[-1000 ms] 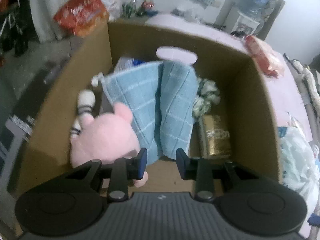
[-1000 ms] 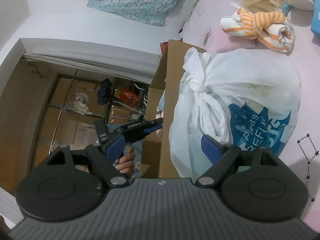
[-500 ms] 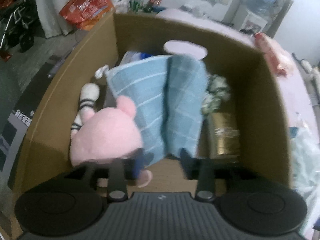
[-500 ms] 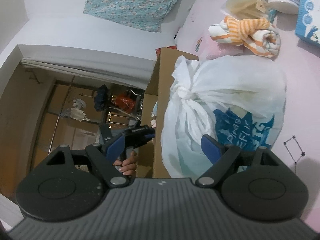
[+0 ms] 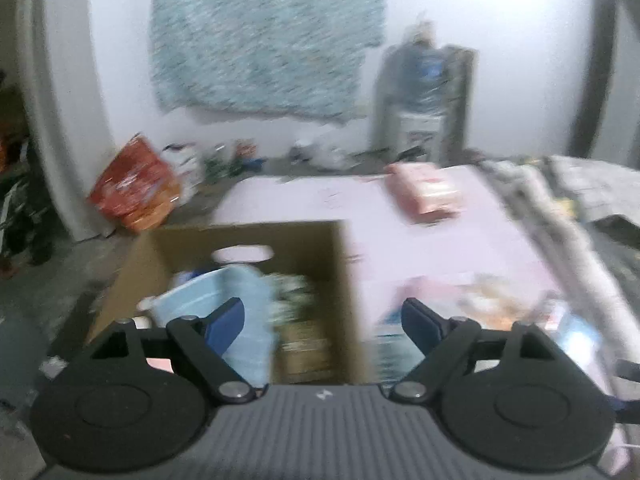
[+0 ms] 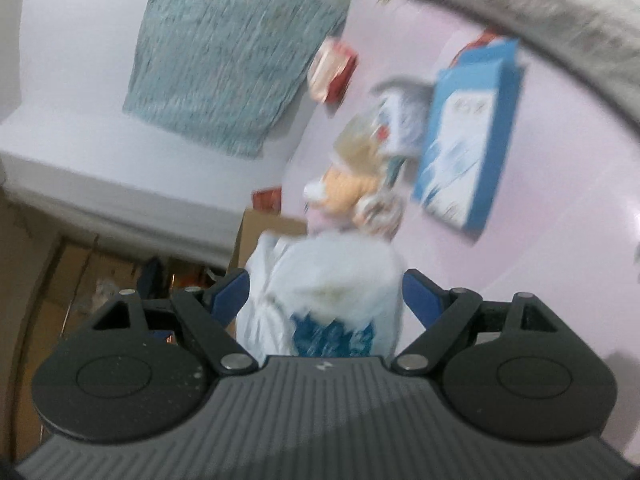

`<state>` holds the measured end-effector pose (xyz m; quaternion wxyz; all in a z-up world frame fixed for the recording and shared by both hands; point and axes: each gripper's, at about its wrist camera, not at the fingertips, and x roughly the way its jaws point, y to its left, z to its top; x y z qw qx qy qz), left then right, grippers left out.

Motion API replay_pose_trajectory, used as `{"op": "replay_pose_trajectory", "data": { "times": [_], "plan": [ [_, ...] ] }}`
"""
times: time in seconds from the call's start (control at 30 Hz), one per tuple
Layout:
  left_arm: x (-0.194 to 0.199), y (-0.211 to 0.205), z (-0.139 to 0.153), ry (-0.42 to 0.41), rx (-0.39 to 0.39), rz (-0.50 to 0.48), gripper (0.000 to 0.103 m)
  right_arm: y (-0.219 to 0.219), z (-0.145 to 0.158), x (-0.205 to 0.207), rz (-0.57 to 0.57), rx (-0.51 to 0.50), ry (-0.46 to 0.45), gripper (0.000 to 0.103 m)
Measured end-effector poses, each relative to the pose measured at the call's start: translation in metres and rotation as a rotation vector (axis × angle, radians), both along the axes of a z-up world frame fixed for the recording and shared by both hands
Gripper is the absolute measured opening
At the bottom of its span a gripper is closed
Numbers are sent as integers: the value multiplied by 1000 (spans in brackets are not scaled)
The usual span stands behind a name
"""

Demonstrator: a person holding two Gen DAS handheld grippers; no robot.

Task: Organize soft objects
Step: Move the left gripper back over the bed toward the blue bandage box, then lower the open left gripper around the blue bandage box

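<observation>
Left gripper (image 5: 322, 322): jaws have just been opening, now wide apart, nothing between them. It hangs above the cardboard box (image 5: 340, 264). The blue towel (image 5: 240, 312) lies inside the box, apparently draped toward the handle-hole wall; frame too blurred to fix its long axis.

Right gripper (image 6: 326, 296): jaws spread wide, with the white plastic bag (image 6: 320, 280) on the pink sheet (image 6: 560, 200) between them, beside the box; pads not visibly pressing.

Next candidate, I judge: orange striped roll (image 6: 348, 190), beyond the bag. Approach slowly, pinch across its middle, lift clear of the bag.
</observation>
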<state>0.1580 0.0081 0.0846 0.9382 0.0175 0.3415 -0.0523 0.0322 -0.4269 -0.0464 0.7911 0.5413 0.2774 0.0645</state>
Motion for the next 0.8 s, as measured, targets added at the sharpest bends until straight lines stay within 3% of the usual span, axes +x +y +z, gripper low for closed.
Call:
{"op": "replay_pose_trajectory", "data": {
  "times": [0.2, 0.37, 0.57, 0.67, 0.8],
  "plan": [
    [-17, -83, 1, 19, -79, -195, 87, -18, -2, -8, -44, -30, -37, 84],
    [-5, -150, -25, 105, -110, -314, 86, -32, -5, -17, -64, -66, -48, 84],
    [33, -211, -71, 221, -39, -319, 67, -49, -10, -25, -101, -124, -26, 84],
    [44, -231, -94, 258, 8, -288, 50, -56, -15, -23, -101, -133, -22, 84],
    [64, -249, -120, 332, 7, -300, 35, -58, -18, -13, -102, -175, 5, 83]
  ]
}}
